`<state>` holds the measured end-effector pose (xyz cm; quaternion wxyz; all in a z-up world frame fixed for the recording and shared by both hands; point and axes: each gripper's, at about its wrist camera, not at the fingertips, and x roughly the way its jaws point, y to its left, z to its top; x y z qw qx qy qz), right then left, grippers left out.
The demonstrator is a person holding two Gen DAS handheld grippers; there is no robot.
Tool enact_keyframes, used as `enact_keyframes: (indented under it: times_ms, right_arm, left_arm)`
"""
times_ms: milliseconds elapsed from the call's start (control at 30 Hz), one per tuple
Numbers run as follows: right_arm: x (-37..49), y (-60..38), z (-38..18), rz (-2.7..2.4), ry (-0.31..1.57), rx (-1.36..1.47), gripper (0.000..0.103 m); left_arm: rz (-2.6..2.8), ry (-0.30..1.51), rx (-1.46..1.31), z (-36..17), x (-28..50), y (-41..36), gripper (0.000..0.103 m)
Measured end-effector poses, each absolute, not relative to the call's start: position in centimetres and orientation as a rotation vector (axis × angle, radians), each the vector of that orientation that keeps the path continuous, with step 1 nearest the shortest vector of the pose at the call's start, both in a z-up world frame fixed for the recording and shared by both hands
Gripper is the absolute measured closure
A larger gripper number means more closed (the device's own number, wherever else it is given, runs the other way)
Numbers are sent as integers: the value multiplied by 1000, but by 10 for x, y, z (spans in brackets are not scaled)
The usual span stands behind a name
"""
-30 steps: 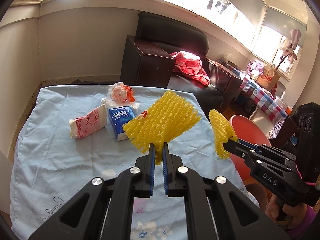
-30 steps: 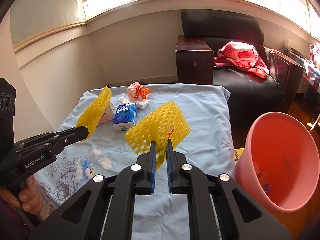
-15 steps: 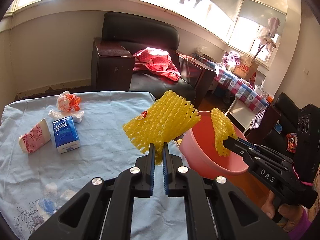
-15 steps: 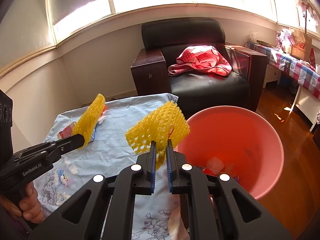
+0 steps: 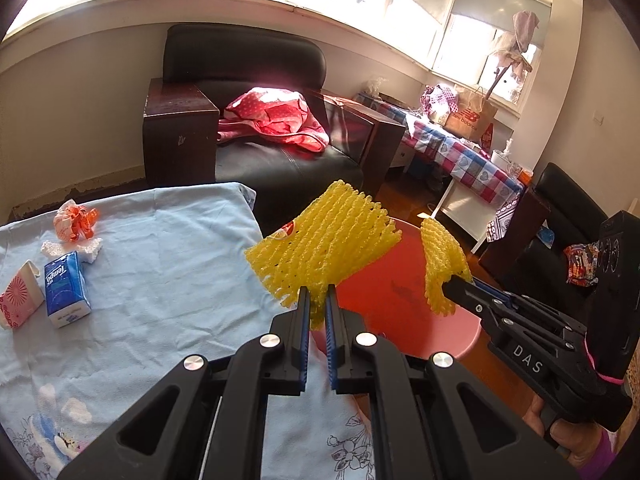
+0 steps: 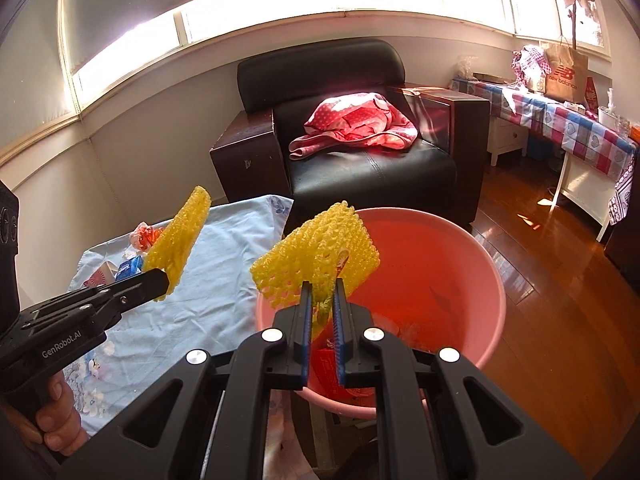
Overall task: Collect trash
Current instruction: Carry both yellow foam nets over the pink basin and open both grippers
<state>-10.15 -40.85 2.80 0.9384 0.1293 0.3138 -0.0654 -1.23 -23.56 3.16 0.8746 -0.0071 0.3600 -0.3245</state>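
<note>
My left gripper [image 5: 316, 296] is shut on a yellow foam fruit net [image 5: 324, 248], held up at the near rim of the pink bucket [image 5: 460, 340]. My right gripper [image 6: 322, 288] is shut on a second yellow net [image 6: 316, 252], hanging over the bucket's [image 6: 492, 280] opening. In the right wrist view the left gripper [image 6: 160, 280] and its net [image 6: 180, 236] are over the table edge. On the blue tablecloth [image 5: 160, 260] lie an orange-white crumpled wrapper [image 5: 74, 220], a blue tissue pack [image 5: 64, 288], a red-white carton [image 5: 18, 300] and a white scrap [image 5: 88, 250].
A black armchair [image 6: 360, 152] with a red cloth [image 6: 356, 128] stands just behind the table and bucket. A checked-cloth side table [image 6: 580, 128] runs along the right wall. Wooden floor [image 6: 540, 248] lies to the right of the bucket, which holds some trash.
Both grippers have swung right with their yellow nets, from over the tablecloth to the pink bucket. The trash on the table now lies far left.
</note>
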Motion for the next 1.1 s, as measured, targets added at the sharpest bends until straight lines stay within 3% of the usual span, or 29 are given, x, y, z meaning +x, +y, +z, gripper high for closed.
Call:
enact_keyframes:
  times_ms: [500,1100]
  right_arm:
    - [-101,-453,5,-200,693,293,93]
    - [-94,-465,-13,-228,757,303,93]
  left_arm:
    - [-762,819,57,8,-8,-317,97]
    - [-743,904,107,-20,1,-343,95]
